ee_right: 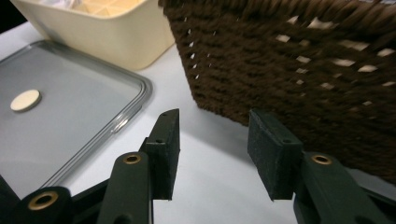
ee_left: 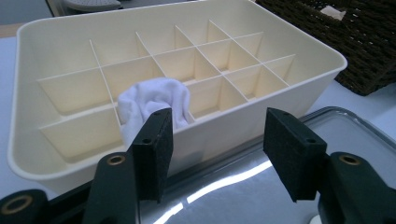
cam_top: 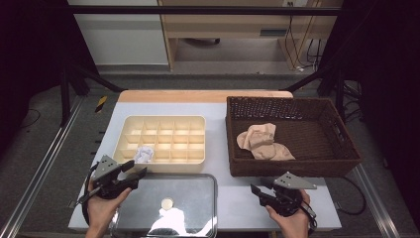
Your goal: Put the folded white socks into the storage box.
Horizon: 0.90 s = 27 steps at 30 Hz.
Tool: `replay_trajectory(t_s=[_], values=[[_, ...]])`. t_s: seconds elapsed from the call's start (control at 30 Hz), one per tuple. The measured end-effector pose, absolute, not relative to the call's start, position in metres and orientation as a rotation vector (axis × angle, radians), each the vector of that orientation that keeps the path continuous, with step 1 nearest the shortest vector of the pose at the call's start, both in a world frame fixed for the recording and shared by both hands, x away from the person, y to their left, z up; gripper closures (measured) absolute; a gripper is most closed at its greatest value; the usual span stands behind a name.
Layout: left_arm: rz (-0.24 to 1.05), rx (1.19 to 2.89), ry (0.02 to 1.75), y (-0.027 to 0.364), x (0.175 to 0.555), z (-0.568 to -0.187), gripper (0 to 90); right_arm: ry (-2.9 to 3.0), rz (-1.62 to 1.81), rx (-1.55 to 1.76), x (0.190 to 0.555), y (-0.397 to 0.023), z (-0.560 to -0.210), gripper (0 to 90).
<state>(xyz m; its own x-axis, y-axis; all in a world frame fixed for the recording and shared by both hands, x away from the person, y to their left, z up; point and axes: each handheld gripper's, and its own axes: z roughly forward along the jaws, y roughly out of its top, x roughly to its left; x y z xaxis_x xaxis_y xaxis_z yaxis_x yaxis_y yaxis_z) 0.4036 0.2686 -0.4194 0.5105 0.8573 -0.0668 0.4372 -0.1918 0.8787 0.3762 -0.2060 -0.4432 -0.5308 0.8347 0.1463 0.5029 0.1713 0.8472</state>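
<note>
Both the left hand-held gripper and right hand-held gripper stand released, empty; the beige socks, mid-right in the basket, look light, limp, best pinched at a bunched fold

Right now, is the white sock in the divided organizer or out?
In: the white sock sits bunched in a front-row compartment of the cream organizer.

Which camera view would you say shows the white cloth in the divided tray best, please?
The left gripper view: the white cloth sits close, bulging from a near-row compartment. The high view shows it small; the right gripper view catches a blurred scrap.
</note>
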Motion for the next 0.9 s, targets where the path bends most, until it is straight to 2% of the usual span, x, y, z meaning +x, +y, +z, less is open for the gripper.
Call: replay_trajectory(t_s=[0.2, 0.4, 0.47, 0.7, 0.8, 0.9], values=[[0.596, 1.816, 1.091, 0.265, 0.391, -0.431, 37.1, 2.052, 1.327, 1.265, 0.375, -0.212, -0.429, 53.9], [0.535, 1.857, 1.093, 0.259, 0.389, -0.443, 34.0, 2.017, 1.341, 1.260, 0.379, -0.212, -0.416, 53.1], [0.510, 1.874, 1.086, 0.257, 0.389, -0.447, 35.2, 2.009, 1.345, 1.249, 0.381, -0.212, -0.412, 52.9], [0.554, 1.891, 1.019, 0.252, 0.383, -0.458, 43.7, 1.967, 1.351, 1.252, 0.385, -0.214, -0.400, 52.1], [0.577, 1.886, 1.004, 0.252, 0.382, -0.460, 43.9, 1.950, 1.359, 1.257, 0.388, -0.216, -0.395, 52.0], [0.539, 1.880, 1.014, 0.255, 0.383, -0.464, 43.7, 1.940, 1.368, 1.261, 0.394, -0.216, -0.390, 51.9]])
